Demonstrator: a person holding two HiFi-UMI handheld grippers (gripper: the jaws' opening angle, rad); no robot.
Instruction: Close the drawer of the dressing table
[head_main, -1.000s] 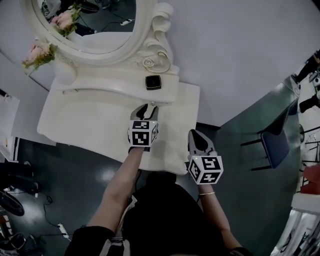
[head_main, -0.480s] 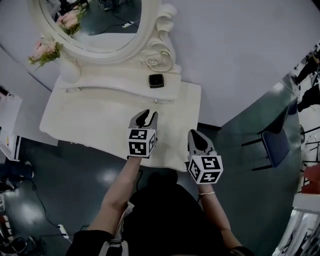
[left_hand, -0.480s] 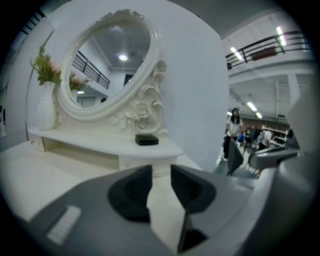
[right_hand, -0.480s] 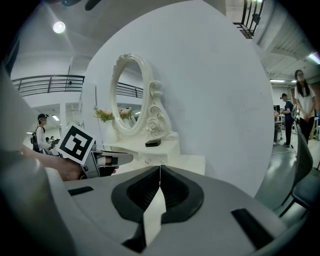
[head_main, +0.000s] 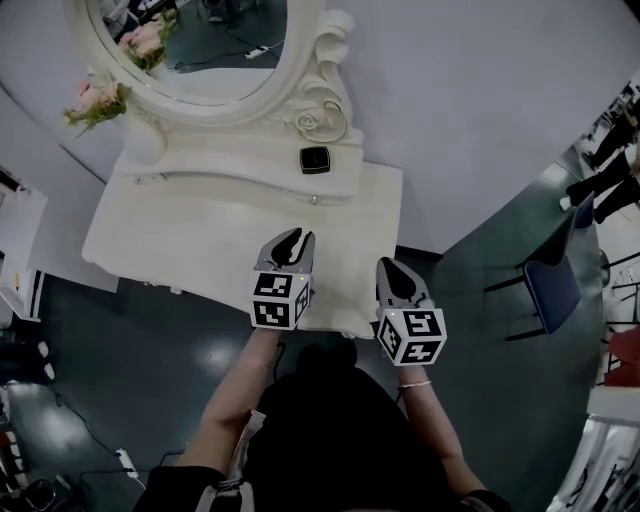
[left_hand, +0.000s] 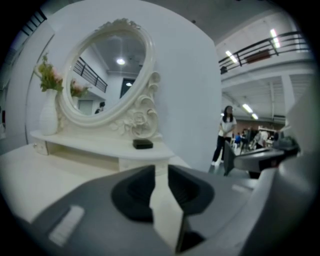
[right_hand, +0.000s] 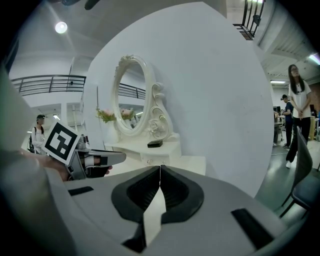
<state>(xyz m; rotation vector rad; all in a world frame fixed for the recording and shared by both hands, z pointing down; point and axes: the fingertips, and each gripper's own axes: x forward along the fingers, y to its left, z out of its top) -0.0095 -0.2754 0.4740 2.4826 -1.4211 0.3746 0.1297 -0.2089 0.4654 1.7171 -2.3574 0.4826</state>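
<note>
Drawer (left_hand: 136, 164) front partly hidden behind left gripper (left_hand: 161, 170), jaws just closing, narrowly apart, empty; right gripper (right_hand: 160, 167) tips together.

Open tabletop (head_main: 180, 240); black box (head_main: 315, 159), perhaps, beyond

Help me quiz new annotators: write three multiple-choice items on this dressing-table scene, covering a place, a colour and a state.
1. The black box sits: A on the shelf below the mirror; B on the floor; C in a gripper.
2. The dressing table is: A black; B cream white; C red.
3. The fingers of the right gripper are: A wide apart; B together, empty; C clamped on the box.
Answers: A, it lies by the mirror's carved base; B, its top is pale; B, their tips meet in the right gripper view.
</note>
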